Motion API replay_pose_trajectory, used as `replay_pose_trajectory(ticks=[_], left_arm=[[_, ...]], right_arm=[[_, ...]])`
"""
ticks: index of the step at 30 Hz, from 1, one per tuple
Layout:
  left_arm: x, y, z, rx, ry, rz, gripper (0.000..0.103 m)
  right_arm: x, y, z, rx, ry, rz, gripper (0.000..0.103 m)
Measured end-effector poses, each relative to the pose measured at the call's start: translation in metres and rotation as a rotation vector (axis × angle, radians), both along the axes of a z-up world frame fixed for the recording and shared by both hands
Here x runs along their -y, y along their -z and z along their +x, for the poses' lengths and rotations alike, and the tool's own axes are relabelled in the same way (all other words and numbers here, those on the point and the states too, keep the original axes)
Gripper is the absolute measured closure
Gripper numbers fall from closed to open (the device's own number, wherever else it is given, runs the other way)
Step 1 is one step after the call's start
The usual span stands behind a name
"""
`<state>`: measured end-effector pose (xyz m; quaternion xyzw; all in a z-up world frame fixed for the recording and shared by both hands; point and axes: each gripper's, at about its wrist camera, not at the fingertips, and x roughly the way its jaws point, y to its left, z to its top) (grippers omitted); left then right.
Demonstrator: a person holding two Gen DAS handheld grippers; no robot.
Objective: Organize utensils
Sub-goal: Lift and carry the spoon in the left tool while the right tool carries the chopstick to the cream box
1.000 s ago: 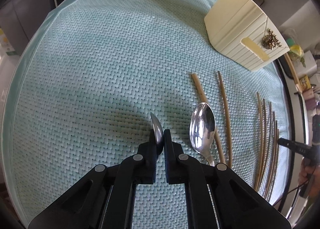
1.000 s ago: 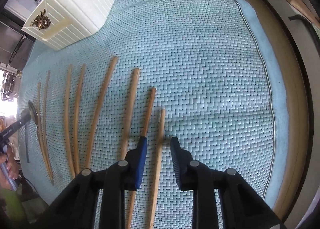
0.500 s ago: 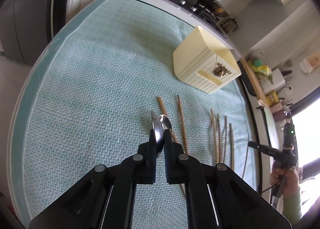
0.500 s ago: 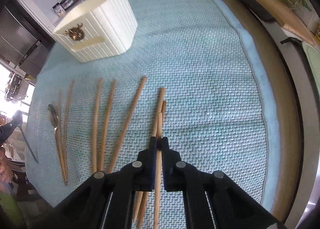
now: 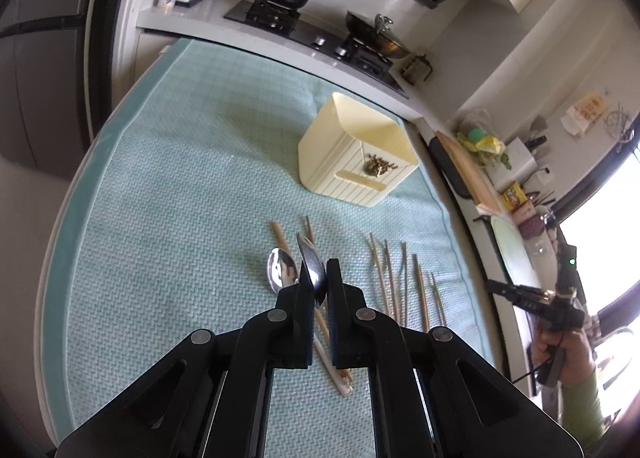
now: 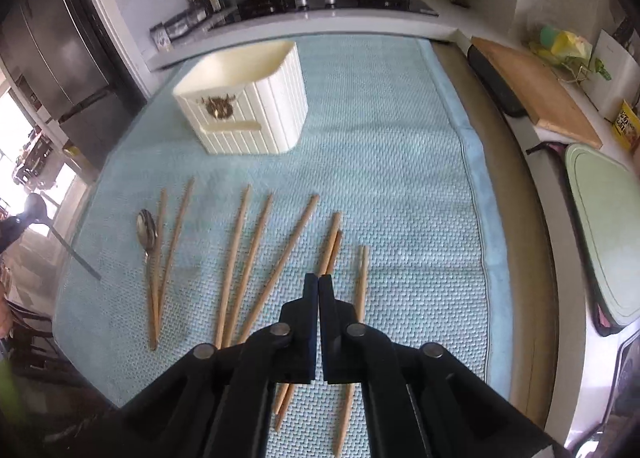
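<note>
A: What did the left gripper (image 5: 319,278) have?
B: It was clenched on a spoon (image 5: 311,268), bowl up between the fingers, lifted clear of the blue-green mat (image 5: 168,242). A second spoon (image 5: 281,271) lay on the mat just beside it, next to two chopsticks (image 5: 280,238).

A: And the right gripper (image 6: 319,290)?
B: Its jaws were pressed together, and a pair of chopsticks (image 6: 331,243) ran from under the fingers out past the tips (whether they were truly pinched, I could not tell). Another chopstick (image 6: 362,278) lay just to the right, and three more (image 6: 248,258) fanned out to the left.

A: Where was the holder?
B: The cream ribbed box (image 6: 244,106) stood upright at the far part of the mat, well apart from the utensils. It looked empty from the left view.

A: Anything else on the tabletop?
B: A wooden board (image 6: 536,94) off the mat's right edge.
</note>
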<state>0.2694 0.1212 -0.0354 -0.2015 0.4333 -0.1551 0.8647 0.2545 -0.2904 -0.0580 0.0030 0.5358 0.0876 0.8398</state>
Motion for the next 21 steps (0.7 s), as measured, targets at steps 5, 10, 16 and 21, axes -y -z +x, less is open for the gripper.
replay_pose_trajectory(ticks=[5, 10, 16, 21], left_arm=[[0.004, 0.008, 0.000, -0.017, -0.016, 0.002, 0.100], [0.003, 0.012, 0.001, -0.029, -0.028, 0.006, 0.100], [0.002, 0.012, 0.002, -0.031, -0.031, 0.015, 0.100], [0.004, 0.014, 0.004, -0.028, -0.024, 0.019, 0.100]], right_arm=[[0.018, 0.056, 0.036, -0.127, 0.079, -0.045, 0.061], [0.019, 0.091, 0.060, -0.163, 0.056, -0.079, 0.061], [0.006, 0.111, 0.067, -0.202, 0.015, -0.097, 0.077], [-0.007, 0.114, 0.068, -0.189, -0.038, -0.176, 0.082]])
